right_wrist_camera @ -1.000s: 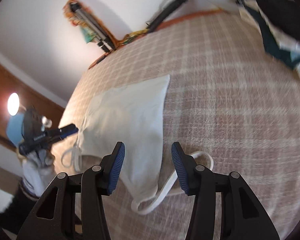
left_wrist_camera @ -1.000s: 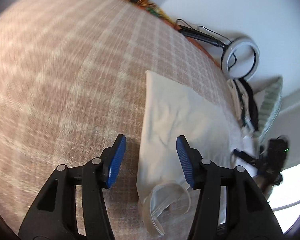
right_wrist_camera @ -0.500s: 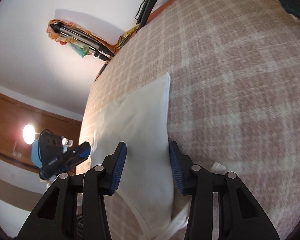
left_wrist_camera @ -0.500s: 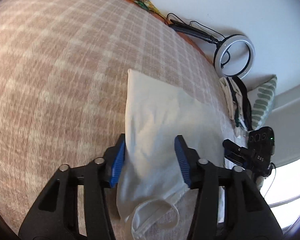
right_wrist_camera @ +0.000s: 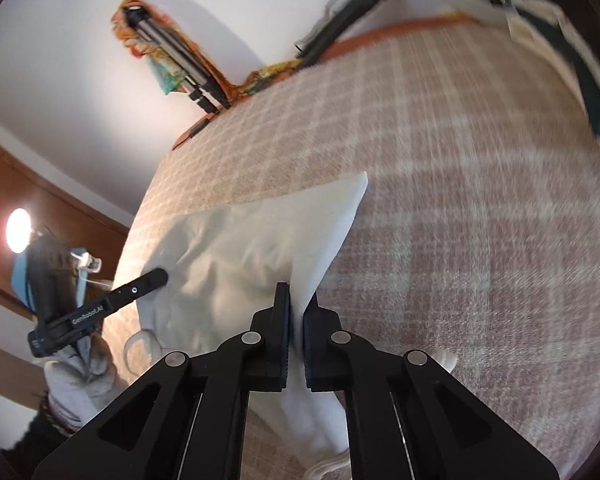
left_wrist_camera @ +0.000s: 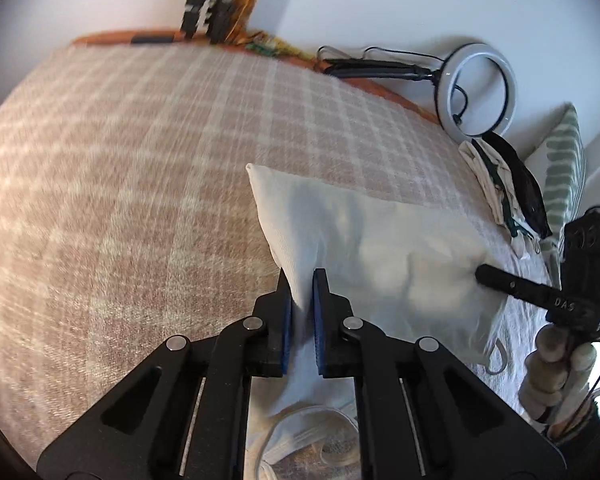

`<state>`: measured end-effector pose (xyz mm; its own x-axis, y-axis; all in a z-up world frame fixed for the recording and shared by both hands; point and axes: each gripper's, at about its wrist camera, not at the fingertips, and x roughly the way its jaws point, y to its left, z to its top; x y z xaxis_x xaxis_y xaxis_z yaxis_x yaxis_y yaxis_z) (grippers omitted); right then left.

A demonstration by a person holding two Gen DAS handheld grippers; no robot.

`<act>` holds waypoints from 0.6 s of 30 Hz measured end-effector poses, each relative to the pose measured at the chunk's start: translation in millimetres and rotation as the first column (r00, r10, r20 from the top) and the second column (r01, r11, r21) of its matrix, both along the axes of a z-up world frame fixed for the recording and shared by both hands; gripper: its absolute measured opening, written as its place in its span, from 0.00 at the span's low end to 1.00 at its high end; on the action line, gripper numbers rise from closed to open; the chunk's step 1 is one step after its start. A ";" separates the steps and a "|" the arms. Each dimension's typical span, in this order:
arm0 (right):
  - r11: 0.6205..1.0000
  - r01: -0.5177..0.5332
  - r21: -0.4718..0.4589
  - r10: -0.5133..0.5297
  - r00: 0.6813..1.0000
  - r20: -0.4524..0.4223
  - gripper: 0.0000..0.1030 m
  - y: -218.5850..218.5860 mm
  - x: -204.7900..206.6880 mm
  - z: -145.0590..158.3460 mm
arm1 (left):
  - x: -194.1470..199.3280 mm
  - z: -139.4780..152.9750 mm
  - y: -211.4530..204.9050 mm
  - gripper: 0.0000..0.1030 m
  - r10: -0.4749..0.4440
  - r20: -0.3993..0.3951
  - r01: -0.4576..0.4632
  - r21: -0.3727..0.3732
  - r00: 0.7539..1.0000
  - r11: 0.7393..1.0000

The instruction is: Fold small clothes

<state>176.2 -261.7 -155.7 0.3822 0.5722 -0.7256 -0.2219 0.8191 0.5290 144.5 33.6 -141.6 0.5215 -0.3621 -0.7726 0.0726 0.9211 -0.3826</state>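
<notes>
A small cream garment (left_wrist_camera: 380, 252) with thin shoulder straps (left_wrist_camera: 312, 436) lies on a beige checked bed cover (left_wrist_camera: 119, 184). My left gripper (left_wrist_camera: 302, 284) is shut on its left side edge and lifts the cloth into a ridge. In the right wrist view the garment (right_wrist_camera: 239, 240) shows again; my right gripper (right_wrist_camera: 296, 300) is shut on its right side edge. Each gripper shows in the other's view, pinching the opposite edge: the right one (left_wrist_camera: 484, 270) and the left one (right_wrist_camera: 159, 276).
A white ring light (left_wrist_camera: 476, 88) on a black stand lies at the far right of the bed. A pile of clothes (left_wrist_camera: 504, 192) and a striped green pillow (left_wrist_camera: 568, 168) sit beside it. A folded tripod (right_wrist_camera: 171, 60) leans against the wall.
Both grippers were open above the garment's edges. They came down and closed on the left and right edges, and the cloth now rises between them.
</notes>
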 end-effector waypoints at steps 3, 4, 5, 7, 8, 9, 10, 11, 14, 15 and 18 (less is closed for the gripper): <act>1.000 0.002 -0.022 -0.001 0.999 0.036 0.03 3.6 -5.0 12.4 | -4.4 9.4 -5.5 0.07 -0.006 0.025 0.006 0.009 1.000 1.000; 0.999 0.003 -0.032 -0.002 0.999 0.049 0.03 4.0 -6.3 16.2 | -5.0 12.7 -7.7 0.07 -0.009 0.031 0.009 0.007 0.999 1.000; 0.999 0.006 -0.047 -0.003 0.998 0.065 0.03 4.5 -8.0 21.5 | -5.7 17.3 -11.0 0.06 -0.014 0.041 0.014 0.003 0.999 1.000; 0.998 0.011 -0.060 -0.005 0.995 0.097 0.02 1.4 -12.3 32.2 | -7.4 25.8 -16.8 0.06 -0.024 0.060 0.024 0.005 0.998 1.000; 0.998 0.014 -0.056 -0.007 0.994 0.110 0.02 -0.9 -14.1 37.7 | -6.9 30.2 -22.8 0.06 -0.031 0.071 0.030 0.007 0.997 1.000; 0.999 0.020 -0.049 -0.014 0.993 0.121 0.02 -4.7 -15.9 42.7 | -6.5 34.2 -29.3 0.06 -0.044 0.084 0.043 0.014 0.995 0.999; 0.999 0.025 -0.044 -0.019 0.992 0.128 0.02 -8.2 -16.9 46.3 | -6.2 36.8 -34.2 0.06 -0.054 0.090 0.052 0.022 0.994 0.998; 0.999 0.028 -0.041 -0.022 0.991 0.128 0.02 -12.1 -17.3 48.1 | -5.6 37.5 -39.3 0.06 -0.058 0.093 0.056 0.030 0.994 0.998; 1.000 0.025 0.016 -0.026 0.996 0.083 0.03 -23.6 -13.9 37.6 | -3.2 31.6 -42.7 0.06 -0.059 0.068 0.055 0.063 0.996 0.997; 0.999 0.013 0.038 -0.015 0.999 0.051 0.04 -24.5 -11.6 31.5 | -1.5 28.6 -41.1 0.06 -0.056 0.052 0.052 0.068 0.997 0.996; 0.997 0.046 0.067 -0.041 0.997 -0.072 0.20 -29.2 -4.5 4.9 | 5.0 16.6 -27.4 0.06 -0.034 0.010 0.033 0.085 0.999 0.996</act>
<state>171.7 -290.9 -150.8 0.3570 0.6050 -0.7117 -0.1466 0.7887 0.5970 149.5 6.2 -125.0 0.5187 -0.3134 -0.7954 0.1081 0.9470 -0.3026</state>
